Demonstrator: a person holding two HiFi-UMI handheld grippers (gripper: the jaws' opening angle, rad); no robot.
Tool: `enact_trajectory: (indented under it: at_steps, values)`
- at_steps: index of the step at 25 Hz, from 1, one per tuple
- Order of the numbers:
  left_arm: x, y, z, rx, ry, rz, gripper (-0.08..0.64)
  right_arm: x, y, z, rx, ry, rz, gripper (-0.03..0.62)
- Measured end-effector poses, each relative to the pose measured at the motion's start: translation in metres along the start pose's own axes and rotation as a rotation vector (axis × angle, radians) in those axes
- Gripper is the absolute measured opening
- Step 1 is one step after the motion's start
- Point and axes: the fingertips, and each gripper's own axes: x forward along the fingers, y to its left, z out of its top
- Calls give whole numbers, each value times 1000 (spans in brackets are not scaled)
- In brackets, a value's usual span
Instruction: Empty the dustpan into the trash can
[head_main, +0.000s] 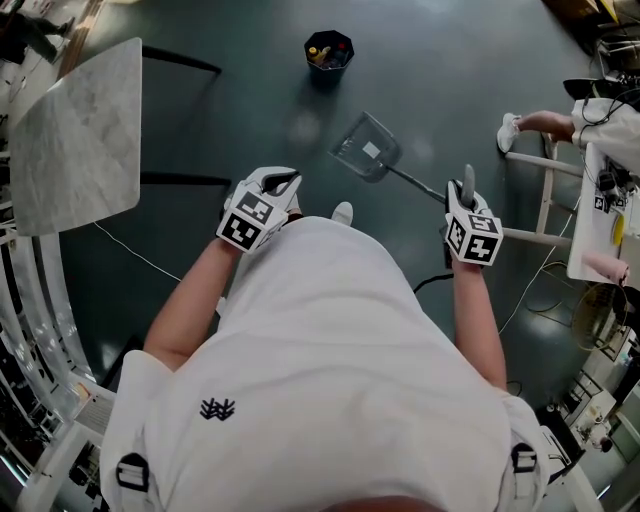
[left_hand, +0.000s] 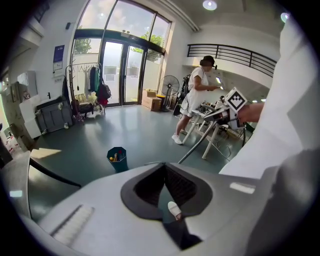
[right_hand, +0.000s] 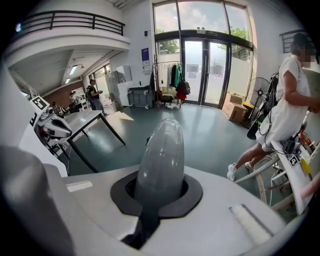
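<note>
We grip the dustpan's long handle (head_main: 418, 184) in our right gripper (head_main: 466, 190). In the right gripper view the jaws (right_hand: 161, 186) are clamped on it, and the handle's rounded grey end (right_hand: 162, 152) rises out from between the dark pads. The handle slants away to the left, down to the clear pan of the dustpan (head_main: 367, 148). The pan is over the dark green floor (head_main: 240, 110), just ahead of our body, and we cannot tell whether it touches the floor.

The trash can (head_main: 329, 50), dark with a few coloured bits inside, stands upright on the open floor beyond the pan. It is clear of the pan and slightly to its left. In the left gripper view the trash can (left_hand: 117, 158) sits well short of the floor's far edge under the glass doors (left_hand: 117, 72).

Our left gripper (head_main: 285, 182) hangs off to the left of the dustpan and holds nothing. Its ribbed pads (left_hand: 182, 186) meet at the tips (left_hand: 163, 167), and the narrow wedge behind them shows only floor and our white shoe (left_hand: 173, 209).

A marble table (head_main: 75, 140) stands by the floor's left edge. At the right edge another person (left_hand: 197, 100) stands beside a white table (head_main: 600, 215).
</note>
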Motion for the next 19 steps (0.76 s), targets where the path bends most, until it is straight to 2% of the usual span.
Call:
enact_trajectory:
  at_steps: [8, 13, 19]
  values:
    - [16, -19, 7, 13, -1, 28, 57, -1, -12, -4, -35, -22, 33, 3]
    - [25, -28, 2, 24, 24, 24, 57, -4, -16, -8, -34, -30, 41, 3]
    - [27, -43, 17, 3, 44, 9, 57, -8, -28, -12, -29, -35, 45, 3]
